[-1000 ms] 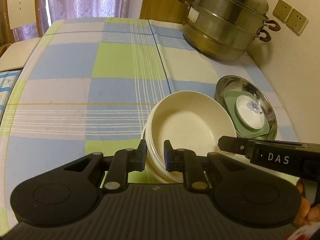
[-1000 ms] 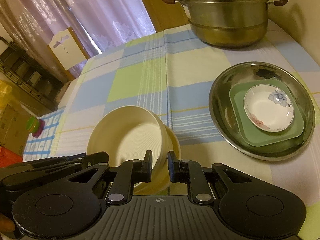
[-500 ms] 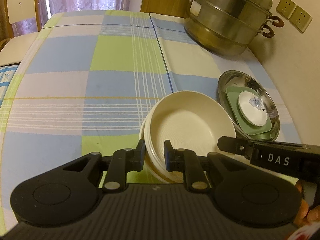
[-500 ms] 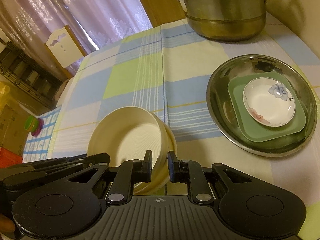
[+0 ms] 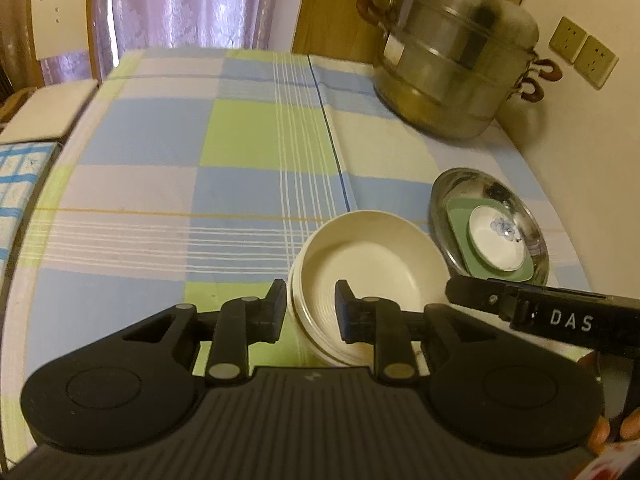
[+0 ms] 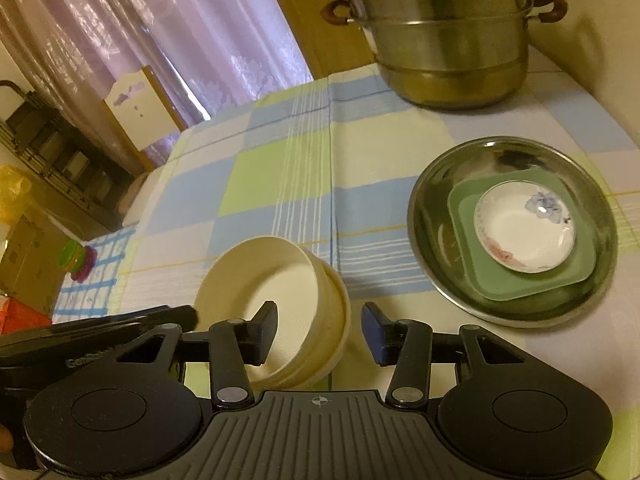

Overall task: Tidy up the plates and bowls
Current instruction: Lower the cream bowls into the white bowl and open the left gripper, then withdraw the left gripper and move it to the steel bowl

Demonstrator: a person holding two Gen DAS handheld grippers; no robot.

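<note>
Bowls (image 5: pixel 372 256) in cream are nested one inside the other on the checked cloth of the desk (image 5: pixel 160 152), seen at the near edge in both wrist views. In the left view the stack's near-left rim is straddled by the left hand-held gripper (image 5: pixel 311 306): one finger is outside the wall, the other inside, and the jaws are opening, with a gap seen on each side of the rim. In the right view the right hand-held gripper (image 6: pixel 318 330) is placed over the near-right rim, its jaws opening and already spread wide, the wall between them but untouched. At two o'clock from the bowls in that view, close but apart, a steel dish (image 6: pixel 432 204) is seen; a green square plate (image 6: pixel 464 208) lies in it, and a small white saucer (image 6: pixel 524 228) with a blue flower is set on the plate. A stacked steamer pot (image 5: pixel 448 64) is stood at the desk's far right corner, by the wall. A chair (image 5: pixel 60 20) and curtains (image 5: pixel 188 0) are seen past the far-left edge.
</note>
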